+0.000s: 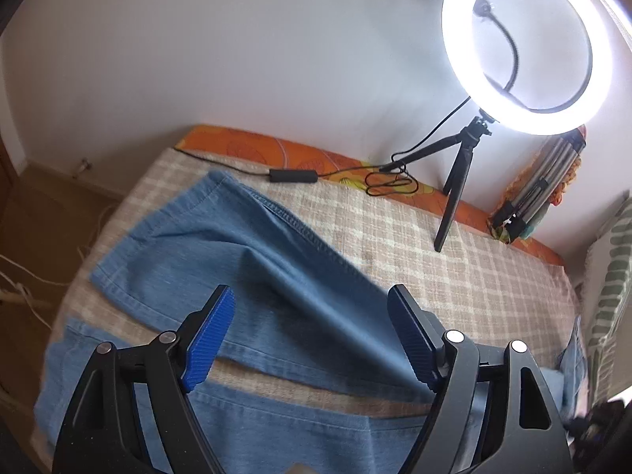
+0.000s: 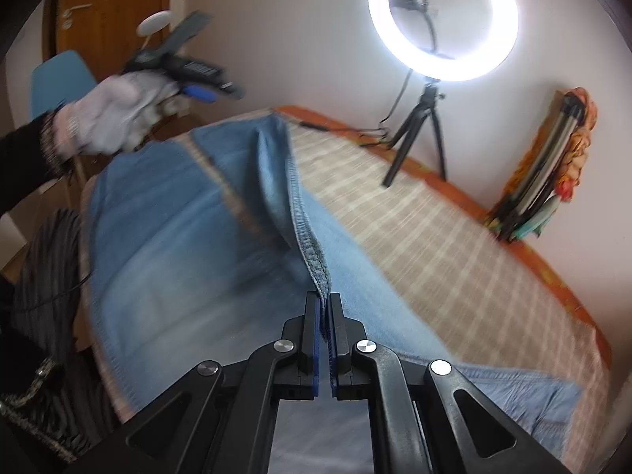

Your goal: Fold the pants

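Clearly the right tool, at the bottom centre of its view, has its jaws clamped together on a stitched seam of the jeans, lifting that edge into a ridge. Across the plaid bed the jeans lie spread out, filling the lower left of both views. Low in its frame, the left tool hangs above the denim, jaws wide apart and holding nothing. At upper right a lit ring light stands on a small tripod.
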The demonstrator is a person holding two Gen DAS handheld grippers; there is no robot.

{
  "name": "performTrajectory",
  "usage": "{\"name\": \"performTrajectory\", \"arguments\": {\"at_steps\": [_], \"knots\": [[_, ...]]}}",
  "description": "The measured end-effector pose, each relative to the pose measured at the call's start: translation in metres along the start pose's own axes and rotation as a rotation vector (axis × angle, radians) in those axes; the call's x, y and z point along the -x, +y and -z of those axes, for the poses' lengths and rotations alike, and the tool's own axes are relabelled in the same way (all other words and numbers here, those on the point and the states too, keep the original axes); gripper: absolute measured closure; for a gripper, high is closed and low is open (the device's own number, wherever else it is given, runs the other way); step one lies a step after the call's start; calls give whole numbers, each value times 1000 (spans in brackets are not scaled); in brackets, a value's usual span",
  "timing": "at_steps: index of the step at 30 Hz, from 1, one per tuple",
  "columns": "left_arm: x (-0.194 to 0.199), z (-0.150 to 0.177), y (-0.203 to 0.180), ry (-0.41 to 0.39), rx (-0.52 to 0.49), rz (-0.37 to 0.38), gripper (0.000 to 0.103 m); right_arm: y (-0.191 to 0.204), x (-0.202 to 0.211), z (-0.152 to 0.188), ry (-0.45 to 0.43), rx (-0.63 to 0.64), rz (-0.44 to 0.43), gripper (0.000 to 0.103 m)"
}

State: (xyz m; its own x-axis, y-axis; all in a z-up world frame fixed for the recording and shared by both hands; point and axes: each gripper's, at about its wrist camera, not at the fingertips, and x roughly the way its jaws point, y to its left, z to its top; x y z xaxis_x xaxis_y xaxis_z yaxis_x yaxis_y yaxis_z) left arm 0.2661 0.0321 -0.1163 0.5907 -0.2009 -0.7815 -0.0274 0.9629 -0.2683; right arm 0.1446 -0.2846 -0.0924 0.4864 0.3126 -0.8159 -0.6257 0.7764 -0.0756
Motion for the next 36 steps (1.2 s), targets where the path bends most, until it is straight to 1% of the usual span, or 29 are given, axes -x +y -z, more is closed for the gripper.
{"name": "performTrajectory", "arguments": {"at_steps": [2, 4, 7, 10, 14, 16, 17, 18, 19, 20, 21, 22, 23, 24, 25, 26, 27, 29, 31, 33, 36], "knots": [[-17, -1, 4, 46, 43, 1, 23, 15, 5, 13, 14, 10, -10, 102], [-37, -2, 7, 108, 83, 8, 23, 27, 6, 26, 42, -2, -42, 102], [-58, -4, 3, 163, 90, -9, 23, 44, 3, 41, 74, 9, -72, 102], [-79, -7, -14, 201, 59, -67, 23, 60, 0, 52, 95, 47, -80, 102], [-103, -10, -32, 256, 12, -145, 23, 62, -4, 58, 104, 34, -93, 102], [-114, -11, -37, 261, -7, -217, 23, 61, -3, 59, 101, 33, -90, 102], [-118, -10, -38, 265, -3, -245, 25, 59, -2, 60, 98, 30, -91, 102], [-123, -10, -38, 275, 7, -256, 26, 58, -1, 60, 94, 25, -91, 102], [-127, -9, -37, 282, 18, -260, 30, 56, -2, 60, 91, 20, -91, 102], [-131, -7, -37, 291, 33, -259, 37, 55, -3, 59, 90, 16, -90, 102], [-136, -6, -34, 300, 52, -259, 41, 53, -3, 59, 87, 12, -89, 102], [-137, -5, -32, 316, 67, -294, 46, 54, -3, 58, 87, 10, -89, 102], [-135, -4, -30, 282, 74, -301, 52, 54, -4, 59, 87, 9, -86, 102], [-134, -3, -30, 269, 73, -306, 57, 53, -5, 58, 89, 4, -84, 102], [-133, -3, -30, 247, 59, -306, 79, 52, -5, 58, 89, 0, -83, 102], [-131, -3, -29, 228, 26, -308, 94, 52, -6, 58, 89, 0, -81, 102], [-130, -3, -26, 217, 12, -306, 97, 51, -6, 58, 90, -1, -73, 102], [-124, -3, -13, 192, 61, -253, 100, 49, -7, 58, 89, -5, -60, 102], [-111, -3, -1, 149, 117, -212, 101, 46, -6, 57, 85, -16, -43, 102], [-97, -3, 2, 107, 127, -197, 101, 40, -6, 54, 81, -25, -18, 102], [-63, -10, 1, 35, 107, -171, 101, 34, -1, 49, 68, -19, 33, 102]]}}
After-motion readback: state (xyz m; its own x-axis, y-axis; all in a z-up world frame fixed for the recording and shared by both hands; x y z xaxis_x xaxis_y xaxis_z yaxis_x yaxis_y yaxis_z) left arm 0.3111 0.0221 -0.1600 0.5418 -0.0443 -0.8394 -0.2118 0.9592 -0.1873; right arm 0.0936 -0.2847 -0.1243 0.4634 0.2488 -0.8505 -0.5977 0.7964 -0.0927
